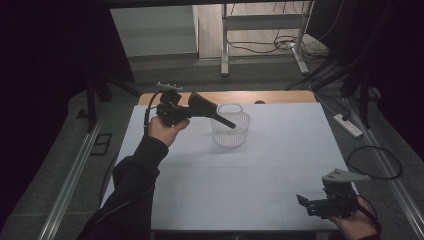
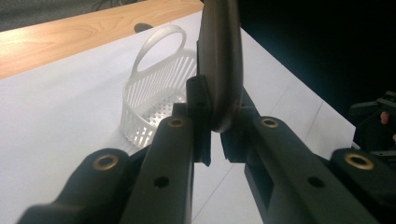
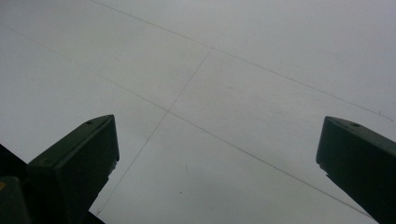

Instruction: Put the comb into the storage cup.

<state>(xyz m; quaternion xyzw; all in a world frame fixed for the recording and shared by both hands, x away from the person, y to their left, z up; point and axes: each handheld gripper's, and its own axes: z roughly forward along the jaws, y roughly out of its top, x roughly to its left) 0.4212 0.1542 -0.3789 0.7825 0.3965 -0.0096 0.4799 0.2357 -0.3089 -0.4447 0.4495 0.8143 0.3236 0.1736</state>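
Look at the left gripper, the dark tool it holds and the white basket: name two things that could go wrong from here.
1. The left gripper clamps the black tool only at its broad end, so the long handle sticking out over the basket could swivel or slip in the jaws.
2. The basket is light, slotted plastic standing loose on the white table; a nudge on its rim from the handle might tip or push it.
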